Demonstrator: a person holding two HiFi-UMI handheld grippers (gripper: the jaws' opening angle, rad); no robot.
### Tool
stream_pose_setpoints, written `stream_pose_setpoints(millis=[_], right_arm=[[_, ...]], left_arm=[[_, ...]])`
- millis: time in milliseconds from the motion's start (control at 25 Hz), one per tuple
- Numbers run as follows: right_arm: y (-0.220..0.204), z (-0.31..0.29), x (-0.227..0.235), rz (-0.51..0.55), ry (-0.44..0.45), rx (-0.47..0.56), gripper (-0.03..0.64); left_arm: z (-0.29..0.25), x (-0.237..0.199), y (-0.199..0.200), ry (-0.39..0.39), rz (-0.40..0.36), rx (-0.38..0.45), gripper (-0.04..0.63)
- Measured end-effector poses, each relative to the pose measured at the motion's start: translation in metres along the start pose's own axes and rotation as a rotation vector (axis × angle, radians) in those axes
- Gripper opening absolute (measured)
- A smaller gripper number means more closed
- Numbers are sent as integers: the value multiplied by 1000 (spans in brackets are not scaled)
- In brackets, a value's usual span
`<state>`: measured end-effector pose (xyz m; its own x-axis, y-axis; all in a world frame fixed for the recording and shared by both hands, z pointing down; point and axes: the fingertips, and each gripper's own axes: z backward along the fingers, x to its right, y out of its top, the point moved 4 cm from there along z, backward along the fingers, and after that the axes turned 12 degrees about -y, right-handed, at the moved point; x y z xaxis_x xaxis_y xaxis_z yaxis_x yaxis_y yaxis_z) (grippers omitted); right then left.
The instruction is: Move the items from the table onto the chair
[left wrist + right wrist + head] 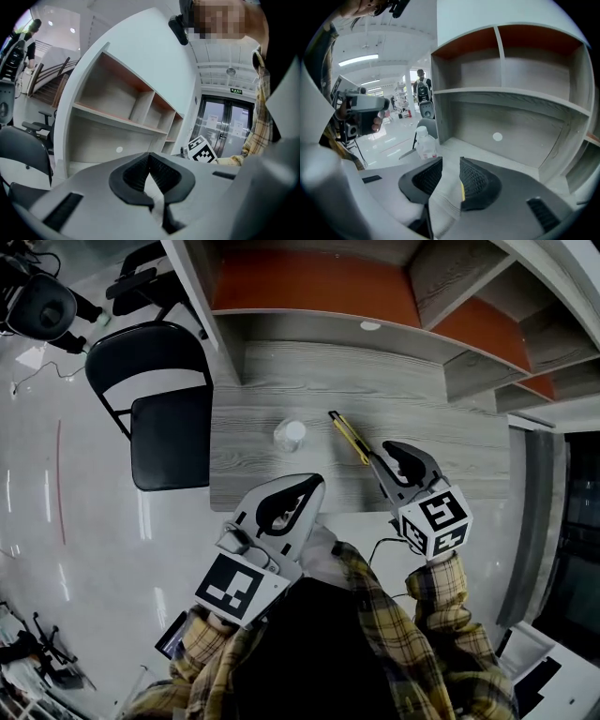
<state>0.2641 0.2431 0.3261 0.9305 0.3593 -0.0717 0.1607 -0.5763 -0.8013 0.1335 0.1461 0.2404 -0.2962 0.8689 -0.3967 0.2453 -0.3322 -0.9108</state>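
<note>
Two hand-held grippers reach forward over a grey wood-grain worktop (272,470), seen from above in the head view, with yellow plaid sleeves (441,610) behind them. Far left, on the glossy floor (56,521), a black folding chair (171,437) stands with its seat just beside the worktop's left edge. Right of the chair, near the middle of the worktop, a clear plastic bottle (290,435) with a white cap stands upright.

The left gripper (313,484) hovers over the worktop's near edge, just short of the bottle and not touching it. In the left gripper view its fingers (133,174) meet at the tips, with only a small gap further back, and hold nothing.

Right of the bottle, a yellow utility knife (350,437) lies flat on the worktop, slanting away to the left. The right gripper (391,452) is at the knife's near end. In the right gripper view its fingers (477,180) stand a narrow gap apart. A sliver of the knife's yellow shows low in that gap, against the right-hand finger's inner edge — whether the finger touches it cannot be told. That view also shows the bottle (425,143) off to the left.

Behind the worktop rises a shelf unit (319,287) with orange back panels.
</note>
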Motion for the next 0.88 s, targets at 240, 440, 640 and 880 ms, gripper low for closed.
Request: stream_pose_setpoints(millis=[240, 440, 640, 880], right_arm=[[-49, -41, 8, 39, 89, -193, 176], [-89, -84, 13, 56, 137, -334, 210], [-120, -117, 20, 76, 148, -440, 219], [-141, -136, 26, 63, 150, -500, 219]], left_arm=[[-5, -2, -15, 1, 30, -30, 5], [-9, -7, -32, 1, 62, -50, 5], [-9, -10, -44, 10, 91, -65, 5], [-10, -11, -52, 18, 119, -75, 5]])
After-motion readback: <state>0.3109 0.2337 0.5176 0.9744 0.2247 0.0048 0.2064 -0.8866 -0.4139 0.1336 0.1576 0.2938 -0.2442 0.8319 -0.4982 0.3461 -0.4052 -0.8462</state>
